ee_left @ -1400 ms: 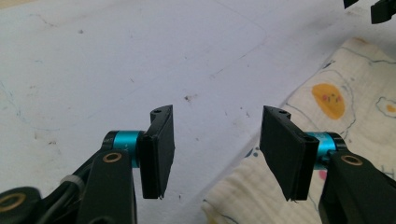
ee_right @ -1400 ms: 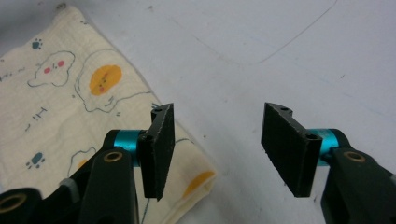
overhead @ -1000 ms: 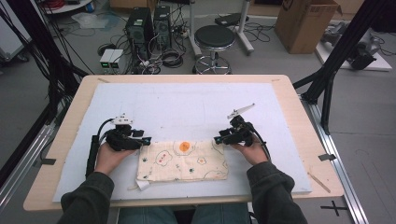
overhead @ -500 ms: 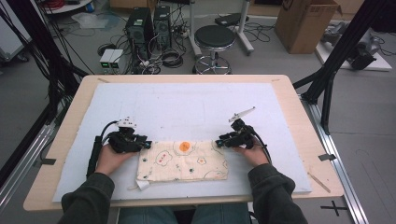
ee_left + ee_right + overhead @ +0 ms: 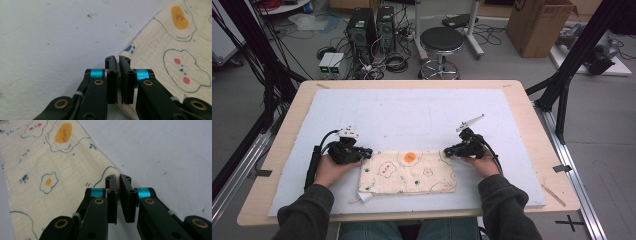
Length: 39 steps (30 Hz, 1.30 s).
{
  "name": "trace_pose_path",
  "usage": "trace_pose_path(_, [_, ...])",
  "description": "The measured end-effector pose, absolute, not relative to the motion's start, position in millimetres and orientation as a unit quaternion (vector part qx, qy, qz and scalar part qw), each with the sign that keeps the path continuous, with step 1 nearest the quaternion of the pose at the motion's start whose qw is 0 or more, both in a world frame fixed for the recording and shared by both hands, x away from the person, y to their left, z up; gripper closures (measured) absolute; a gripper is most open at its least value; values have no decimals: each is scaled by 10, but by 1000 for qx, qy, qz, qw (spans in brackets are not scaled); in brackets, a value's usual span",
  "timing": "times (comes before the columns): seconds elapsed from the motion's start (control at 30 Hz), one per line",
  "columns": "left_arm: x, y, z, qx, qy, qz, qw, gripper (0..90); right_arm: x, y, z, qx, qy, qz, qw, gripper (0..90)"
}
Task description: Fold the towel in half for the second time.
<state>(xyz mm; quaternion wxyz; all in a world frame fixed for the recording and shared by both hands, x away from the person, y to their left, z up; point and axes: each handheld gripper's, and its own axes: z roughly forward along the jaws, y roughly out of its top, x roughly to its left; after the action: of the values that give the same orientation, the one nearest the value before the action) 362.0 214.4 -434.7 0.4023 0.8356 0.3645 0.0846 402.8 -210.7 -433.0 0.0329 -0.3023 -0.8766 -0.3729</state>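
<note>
**Keeping both far corners pinched evenly while I work the cloth**

The desk (image 5: 522, 107) carries a white foam mat (image 5: 412, 110), and on the near part of that mat lies the printed muslin cloth (image 5: 412, 175), cream with cartoon clouds, fried eggs and an orange blob. It stretches between my two tools, already looking folded into a band, with a small flap poking out at its near-left corner.

My left hand-held gripper (image 5: 364, 152) sits at the cloth's far-left corner. In the left gripper view its jaws are pressed nearly together on the fabric edge (image 5: 120, 75), with the cloth running off to their right and bare mat ahead and to the left. My right hand-held gripper (image 5: 449, 151) mirrors it at the far-right corner; in the right gripper view the jaws are closed on the corner (image 5: 117, 188), cloth spreading away to their left.

I judge the step to be a two-corner move, either a fold or a straightening pull. To do it well I'd keep both pinches firm, lift both corners to the same height, and move them together, keeping the far edge taut and straight. The bite on each side looks shallow, so any jerk could slip a corner free.
</note>
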Motion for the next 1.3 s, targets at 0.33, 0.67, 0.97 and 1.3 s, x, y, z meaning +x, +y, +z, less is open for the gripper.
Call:
trace_pose_path(0.33, [3670, 2187, -4236, 816, 378, 107, 424, 857, 4080, -2128, -4156, -306, -872, -383, 12, 850])
trace_pose_path(0.67, [3798, 2193, -4039, 782, 395, 147, 459, 856, 4230, -2165, -3874, -314, -852, -418, -19, 850])
trace_pose_path(0.97, [3923, 2153, -4189, 778, 415, 144, 449, 853, 4435, -2142, -4112, -352, -845, -403, -3, 850])
trace_pose_path(1.3, [3907, 2131, -4253, 782, 410, 137, 448, 851, 4470, -2187, -4276, -366, -836, -409, 11, 849])
